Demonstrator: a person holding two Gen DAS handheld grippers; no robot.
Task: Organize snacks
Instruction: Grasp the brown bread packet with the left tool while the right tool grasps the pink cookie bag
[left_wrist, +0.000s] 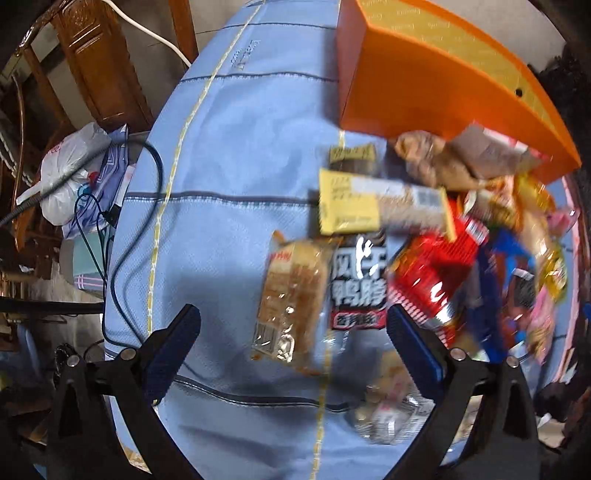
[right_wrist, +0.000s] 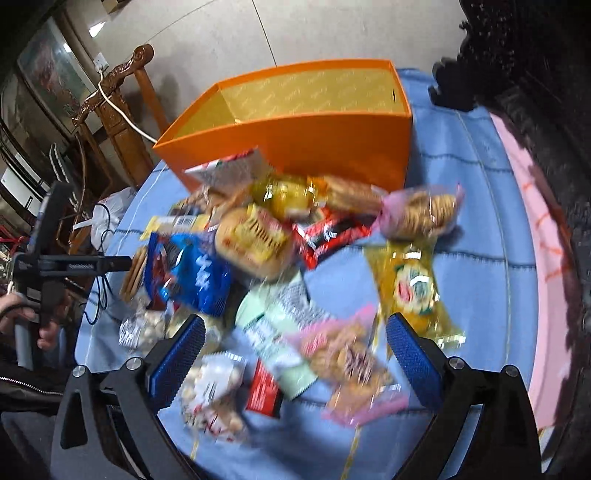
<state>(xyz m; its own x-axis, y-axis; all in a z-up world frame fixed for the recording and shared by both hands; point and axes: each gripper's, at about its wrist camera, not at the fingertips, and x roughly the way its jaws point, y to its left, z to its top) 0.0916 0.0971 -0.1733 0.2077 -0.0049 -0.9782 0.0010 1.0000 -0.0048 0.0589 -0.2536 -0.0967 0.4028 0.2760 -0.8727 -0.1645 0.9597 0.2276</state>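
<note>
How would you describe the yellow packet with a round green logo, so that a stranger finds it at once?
Start at the open orange cardboard box at the back of the blue quilted tablecloth. Come forward past the pink bag of round biscuits. The shiny yellow packet lies flat just below, alone on the right of the pile, with a green and red round logo.

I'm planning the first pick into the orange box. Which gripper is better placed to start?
Probably the right gripper: its open fingers straddle a pink-edged cookie packet, with the orange box straight ahead. The left gripper is open too, over a clear bread packet.
</note>
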